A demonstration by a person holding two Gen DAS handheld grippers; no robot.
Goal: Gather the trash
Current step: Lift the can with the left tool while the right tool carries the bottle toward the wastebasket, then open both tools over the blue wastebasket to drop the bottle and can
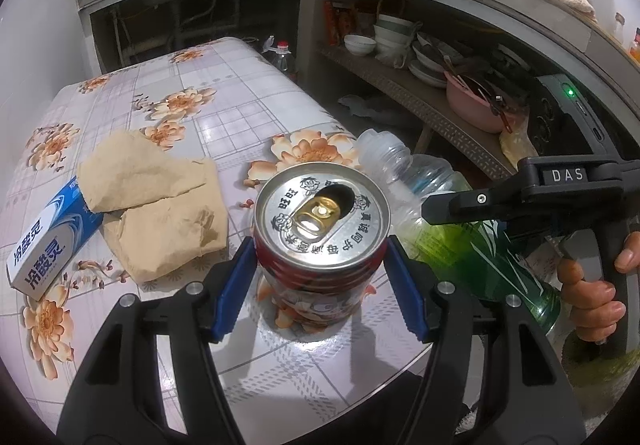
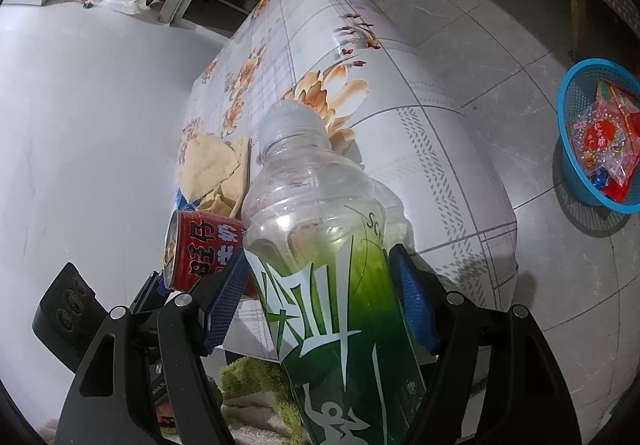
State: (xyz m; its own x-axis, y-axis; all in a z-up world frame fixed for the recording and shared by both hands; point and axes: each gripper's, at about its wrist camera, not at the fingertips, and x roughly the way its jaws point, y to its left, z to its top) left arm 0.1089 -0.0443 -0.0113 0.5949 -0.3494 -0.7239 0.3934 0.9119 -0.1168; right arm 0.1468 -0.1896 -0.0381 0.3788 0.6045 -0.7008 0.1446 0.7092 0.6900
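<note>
the left gripper [image 1: 322, 277] has its blue pads pressed on both sides of a red can [image 1: 322, 241], which stands upright on the table [image 1: 240, 113] with its opened top facing the camera. the can's base looks to be on or just above the flowered cloth near the table's near edge; i cannot tell which. the right gripper [image 2: 320, 301] is clamped around the green label of a clear bottle [image 2: 320, 245]; its pads touch the bottle on either side. the bottle has no cap and its neck points away along the fingers. in the left view the bottle [image 1: 440, 213] lies tilted just right of the can, close to it, with the right gripper's black body above it and the person's hand [image 1: 592, 285] on the handle. in the right view the can [image 2: 204, 249] shows just left of the bottle, touching or nearly so. on the table to the left of the can lies a crumpled brown paper bag [image 1: 156, 201], and a blue and white toothpaste box [image 1: 52, 241] sits beside it, partly under it. on the floor, well apart from the table, a blue basket [image 2: 576, 169] holds red wrappers [image 2: 608, 141]. shelves with bowls [image 1: 360, 43] run behind the table
</note>
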